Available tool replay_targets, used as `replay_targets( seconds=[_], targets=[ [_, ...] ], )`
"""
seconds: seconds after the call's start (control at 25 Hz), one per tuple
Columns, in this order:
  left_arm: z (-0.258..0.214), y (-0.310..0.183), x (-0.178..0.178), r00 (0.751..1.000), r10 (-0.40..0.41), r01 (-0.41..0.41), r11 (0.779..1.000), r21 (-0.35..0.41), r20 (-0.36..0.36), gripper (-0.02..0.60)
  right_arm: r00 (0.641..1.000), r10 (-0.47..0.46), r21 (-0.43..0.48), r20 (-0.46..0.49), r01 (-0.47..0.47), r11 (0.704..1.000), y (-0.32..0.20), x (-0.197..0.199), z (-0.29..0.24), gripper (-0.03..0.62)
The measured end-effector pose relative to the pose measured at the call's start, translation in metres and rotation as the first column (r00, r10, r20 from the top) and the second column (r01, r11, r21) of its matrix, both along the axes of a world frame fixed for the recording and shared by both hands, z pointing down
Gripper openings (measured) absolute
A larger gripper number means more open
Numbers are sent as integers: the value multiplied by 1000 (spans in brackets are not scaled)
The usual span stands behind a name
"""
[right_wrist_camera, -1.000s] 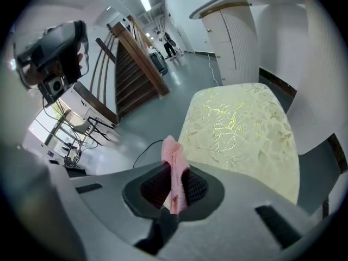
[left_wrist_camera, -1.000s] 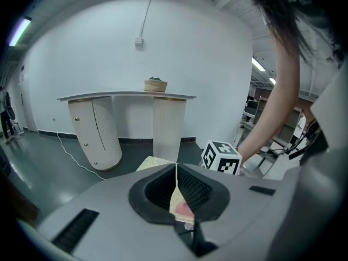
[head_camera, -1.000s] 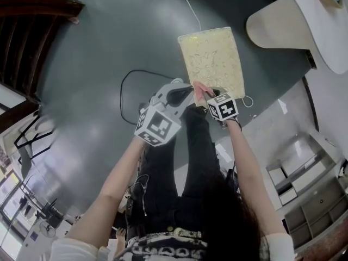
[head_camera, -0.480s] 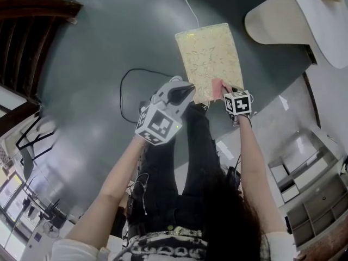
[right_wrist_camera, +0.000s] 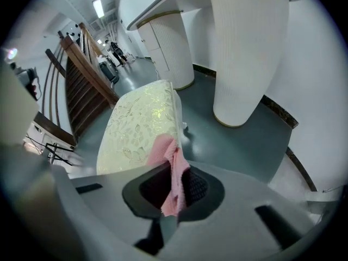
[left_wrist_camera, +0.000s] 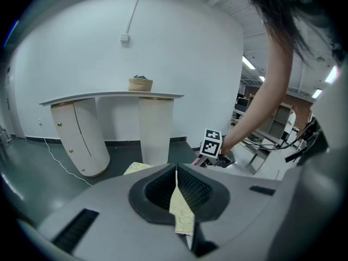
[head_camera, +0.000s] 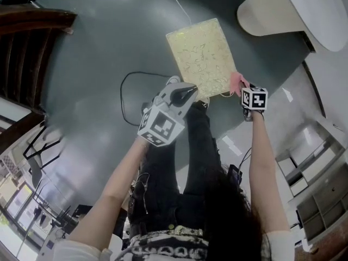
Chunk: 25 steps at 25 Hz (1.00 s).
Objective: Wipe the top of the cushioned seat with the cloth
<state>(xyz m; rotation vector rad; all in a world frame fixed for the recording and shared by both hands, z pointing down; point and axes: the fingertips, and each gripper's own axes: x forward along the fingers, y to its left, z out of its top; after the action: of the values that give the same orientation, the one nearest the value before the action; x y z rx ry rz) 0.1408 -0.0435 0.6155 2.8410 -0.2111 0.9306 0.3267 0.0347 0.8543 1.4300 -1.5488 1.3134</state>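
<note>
Cushioned seat [head_camera: 200,54] [right_wrist_camera: 138,125]: cream, leaf-patterned, oblong, directly ahead of both grippers, over dark grey floor [head_camera: 109,48].

White pedestal table [head_camera: 318,15] [right_wrist_camera: 247,53]: beyond the seat, off to the right of the right gripper; fluted legs close up in right gripper view.

Left gripper [head_camera: 188,94] [left_wrist_camera: 176,174]: at seat's near edge, left of the right gripper. Jaws closed tight on a thin fold of the cream patterned seat covering.

Right gripper [head_camera: 243,89] [right_wrist_camera: 173,181]: at seat's near right corner. Jaws clamped on pink cloth [head_camera: 236,81] [right_wrist_camera: 169,162]; cloth bunched, sticking out past the jaw tips, against the seat's near right corner.

Black cable [head_camera: 126,91]: looped on floor, left of left gripper.

White cable [head_camera: 176,1]: thin, on floor beyond seat's far edge.
</note>
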Motion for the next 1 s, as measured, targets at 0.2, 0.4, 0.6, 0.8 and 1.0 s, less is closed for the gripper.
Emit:
replay_targets(
  seconds=[0.2, 0.4, 0.6, 0.8, 1.0],
  targets=[
    [-3, 7, 14, 1000, 21, -21, 1000, 10, 1, 9, 1000, 28, 28, 14, -28, 999, 6, 6, -8, 11],
    [-17, 9, 21, 1000, -12, 12, 1000, 7, -2, 9, 998, 51, 95, 35, -54, 994, 4, 3, -39, 11],
    [-33, 17, 13, 998, -53, 52, 998, 17, 26, 9, 995, 81, 220, 50, -90, 971, 6, -2, -101, 11],
    [-63, 30, 19, 999, -19, 18, 999, 35, 27, 9, 993, 100, 323, 69, -117, 939, 12, -10, -171, 11],
    [-111, 53, 27, 1000, -17, 17, 999, 32, -7, 9, 983, 159, 390, 91, -182, 903, 39, -13, -249, 11]
  ],
)
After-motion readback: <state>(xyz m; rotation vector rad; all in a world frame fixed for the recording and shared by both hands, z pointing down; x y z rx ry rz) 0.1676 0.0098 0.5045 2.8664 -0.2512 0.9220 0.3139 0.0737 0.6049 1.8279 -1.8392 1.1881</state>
